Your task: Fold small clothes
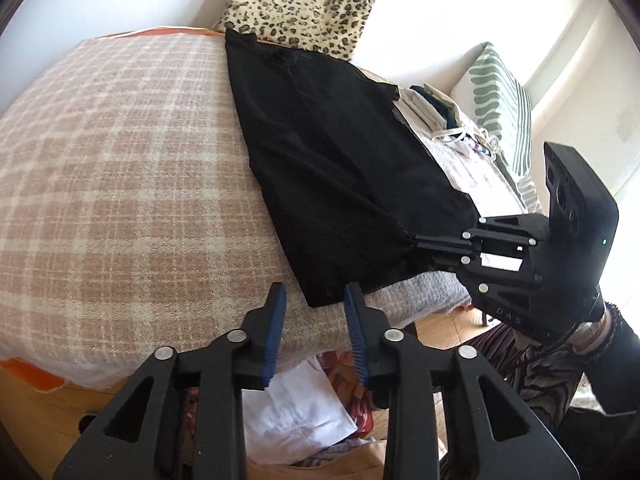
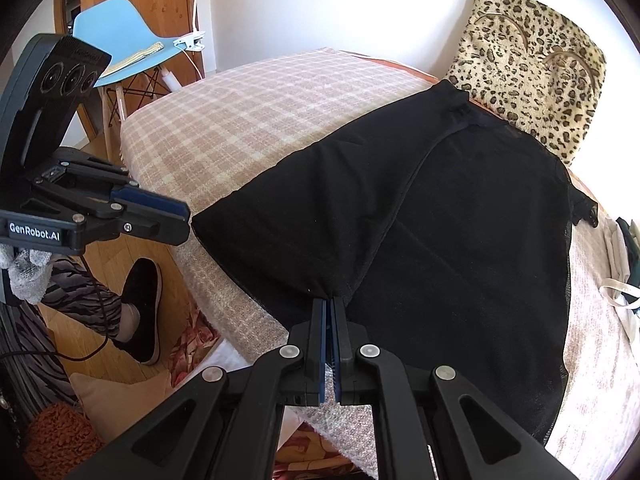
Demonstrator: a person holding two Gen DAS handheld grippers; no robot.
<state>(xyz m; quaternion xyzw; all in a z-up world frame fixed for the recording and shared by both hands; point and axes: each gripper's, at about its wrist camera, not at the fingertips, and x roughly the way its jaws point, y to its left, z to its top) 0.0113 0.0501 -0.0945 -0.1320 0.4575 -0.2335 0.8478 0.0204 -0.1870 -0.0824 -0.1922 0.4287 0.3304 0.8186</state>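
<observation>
The black garment (image 2: 440, 220) is pinched at its near edge by the right claw (image 2: 329, 308); the left claw (image 1: 314, 300) is released. The thin cloth could be slipped out or dragged off the bed (image 1: 120, 160) if pulled.

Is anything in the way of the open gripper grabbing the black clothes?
Nothing visible is. The left gripper is open, and the black garment has its near corner just ahead of the fingers, on the checked blanket. The right gripper already pinches another edge, off to the side.
</observation>
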